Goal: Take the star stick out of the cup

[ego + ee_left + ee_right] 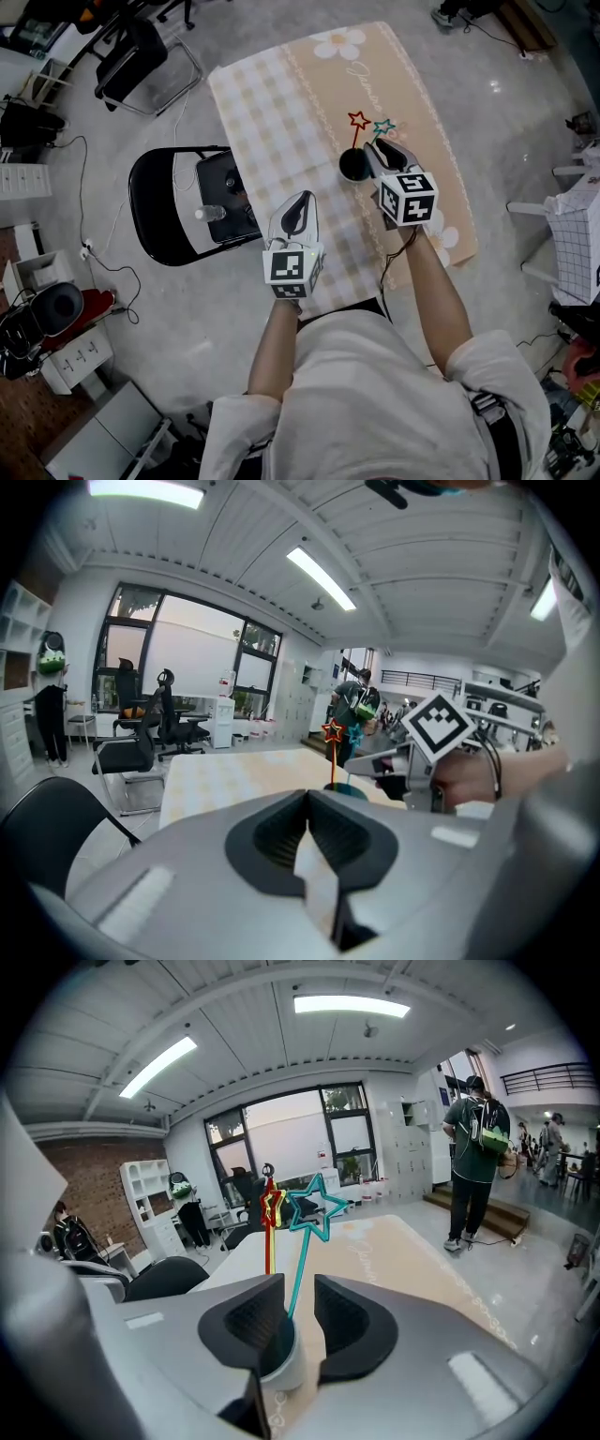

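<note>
A dark cup [353, 166] stands on the checked tablecloth [281, 112] and holds two sticks, one topped with a red star [358, 120] and one with a teal star [383, 127]. My right gripper [377, 148] hovers over the cup's right rim. In the right gripper view the right gripper [298, 1302] is open, with the teal stick [300, 1274] rising between its jaws from the cup [279, 1358]; the teal star [314, 1208] and red star [271, 1206] show above. My left gripper [301, 201] sits shut over the near part of the table, apart from the cup [349, 788], and holds nothing.
A black folding chair [159, 220] stands left of the table with a clear bottle [211, 213] and a dark item on its seat. An office chair [141, 52] is at the far left. White furniture [574, 234] stands to the right. Cables lie on the floor.
</note>
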Motion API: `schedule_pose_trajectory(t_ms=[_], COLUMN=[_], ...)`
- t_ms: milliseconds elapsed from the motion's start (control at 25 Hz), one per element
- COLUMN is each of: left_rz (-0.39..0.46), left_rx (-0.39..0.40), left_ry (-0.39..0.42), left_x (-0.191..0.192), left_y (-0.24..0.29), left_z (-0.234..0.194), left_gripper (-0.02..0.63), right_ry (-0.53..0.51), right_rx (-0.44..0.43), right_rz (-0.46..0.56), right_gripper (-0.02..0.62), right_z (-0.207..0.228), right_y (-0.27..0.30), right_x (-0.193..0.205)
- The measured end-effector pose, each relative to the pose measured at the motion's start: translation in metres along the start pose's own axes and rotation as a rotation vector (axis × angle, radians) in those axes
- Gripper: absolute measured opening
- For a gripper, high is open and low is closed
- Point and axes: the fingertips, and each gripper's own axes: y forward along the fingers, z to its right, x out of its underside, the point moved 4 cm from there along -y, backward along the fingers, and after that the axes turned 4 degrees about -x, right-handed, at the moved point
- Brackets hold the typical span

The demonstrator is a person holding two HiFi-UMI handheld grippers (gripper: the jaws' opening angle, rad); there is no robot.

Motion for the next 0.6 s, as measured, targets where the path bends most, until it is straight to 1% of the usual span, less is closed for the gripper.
schedule_pose_trajectory(t_ms=[200,360,600], left_rz=[0.003,0.005,0.011], left_rx=[-0.012,-0.005,0.005], left_ry=[-0.001,-0.007,-0.009], left_x=[-0.002,-0.001,-0.002], left_y=[0.001,0.002,0.001], left_z=[-0.003,0.0,0.004], left_gripper=[0.002,0.002,0.003], right_ry=[-0.004,0.011,0.008], right_rx=[0.005,-0.009,-0.014], right_rz=[-0.001,0.008,0.06], right_gripper=[0.086,0.039,0.017], right_z=[0.003,0.002,-0.001], right_y=[0.004,0.003,-0.006], right_x=[0.0,0.001,-0.009])
